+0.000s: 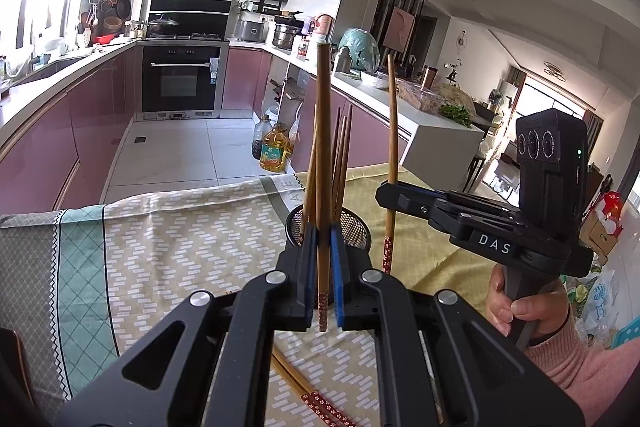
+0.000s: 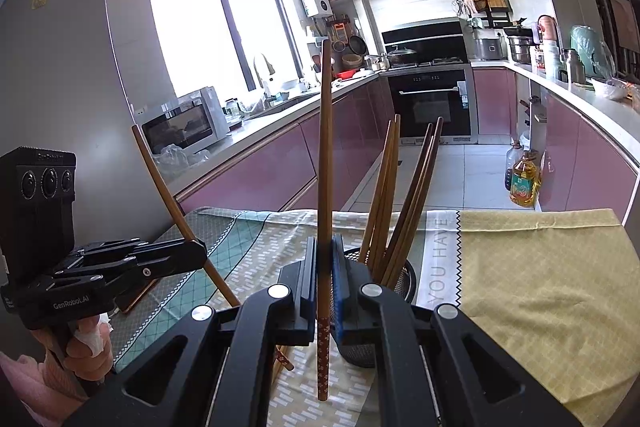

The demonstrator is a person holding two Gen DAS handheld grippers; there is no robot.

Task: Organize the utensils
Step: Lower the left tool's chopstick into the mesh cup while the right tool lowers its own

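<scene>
- Task approx. half done, judging by layout: several chopsticks already upright in mesh holder [image 2: 400,279], more yet to go in.
- Left gripper [image 1: 323,267] clamped tight on one chopstick [image 1: 323,155], held near-vertical, patterned end down, tip hanging below the pads.
- Right gripper [image 2: 325,275] likewise pinched shut on a second chopstick [image 2: 325,155], upright, red flowered end down.
- Both held sticks near the holder, neither inside it yet; right one just beside the rim in right wrist view, left one in front of it in left wrist view.
- Holder: black mesh cup standing on tablecloth [image 2: 540,267], approx. five brown sticks in it, leaning and fanned toward the far side; exact count hard to tell.
- Left to do: drop both held sticks in, then pick up loose pair [image 1: 316,399] lying flat on the cloth under left gripper.
- Can't tell whether more sticks lie out of view behind the grippers.
- Next move prob. needs each stick lifted over the rim, lowered patterned end first, then let go.
- Risk: held stick knocking the leaning ones or tipping the light cup.
</scene>
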